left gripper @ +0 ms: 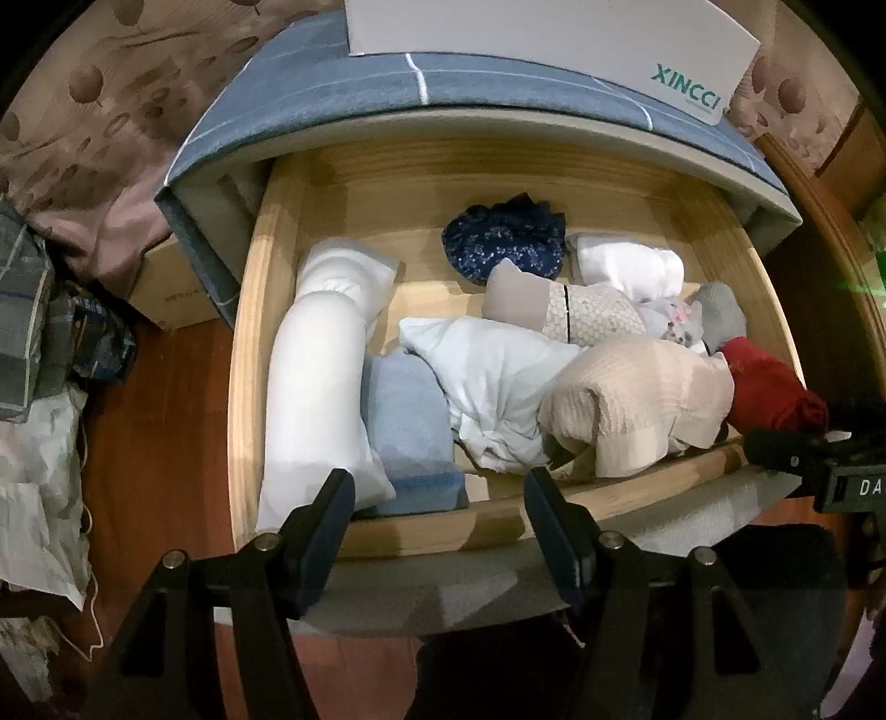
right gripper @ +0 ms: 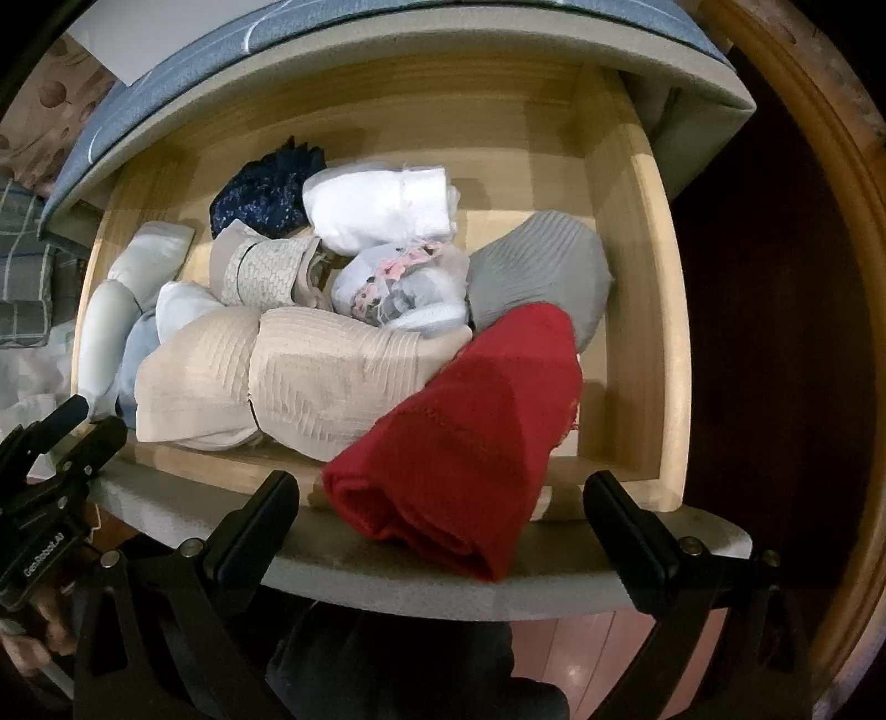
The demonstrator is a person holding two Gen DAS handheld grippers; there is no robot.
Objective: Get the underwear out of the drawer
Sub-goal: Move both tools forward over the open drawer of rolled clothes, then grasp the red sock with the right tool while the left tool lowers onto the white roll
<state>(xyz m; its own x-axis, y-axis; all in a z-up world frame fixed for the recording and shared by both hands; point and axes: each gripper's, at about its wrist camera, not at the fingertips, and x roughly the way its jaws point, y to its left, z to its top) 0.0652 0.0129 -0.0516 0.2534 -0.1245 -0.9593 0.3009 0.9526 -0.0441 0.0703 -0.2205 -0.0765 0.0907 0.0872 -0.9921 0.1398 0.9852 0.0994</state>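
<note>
At the far left of the left wrist view, crumpled plastic bags (left gripper: pixel 39 487) lie on a reddish wood floor (left gripper: pixel 160 443), below a brown patterned curtain (left gripper: pixel 94 111) that fills the upper left. A plain cardboard box (left gripper: pixel 166 288) sits beside the grey, blue-topped nightstand (left gripper: pixel 310 94), and a white box printed XINCCI (left gripper: pixel 554 39) rests at the top of the frame.

The drawer (left gripper: pixel 249 332), of pale smooth wood, stands pulled out in the middle of both views, with the underwear rolled and folded inside it. Along its left wall lies a long white padded roll (left gripper: pixel 315 399); next to it a soft blue folded piece (left gripper: pixel 410 432), then a crumpled white cotton piece (left gripper: pixel 498 376). Behind, near the back wall, sits a dark navy speckled bundle (left gripper: pixel 509 238). A ribbed beige roll (left gripper: pixel 637 399) lies near the front, and at the right a knitted red roll (right gripper: pixel 470 443) rests tilted over the drawer's front edge, with a ribbed grey piece (right gripper: pixel 537 271) behind it.

The left gripper (left gripper: pixel 437 526) hangs at the bottom of its frame above the drawer front, jaws spread wide with nothing between them. The right gripper (right gripper: pixel 443 515) is likewise released, its black fingers (right gripper: pixel 260 520) either side of the red roll's near end, not touching it.
</note>
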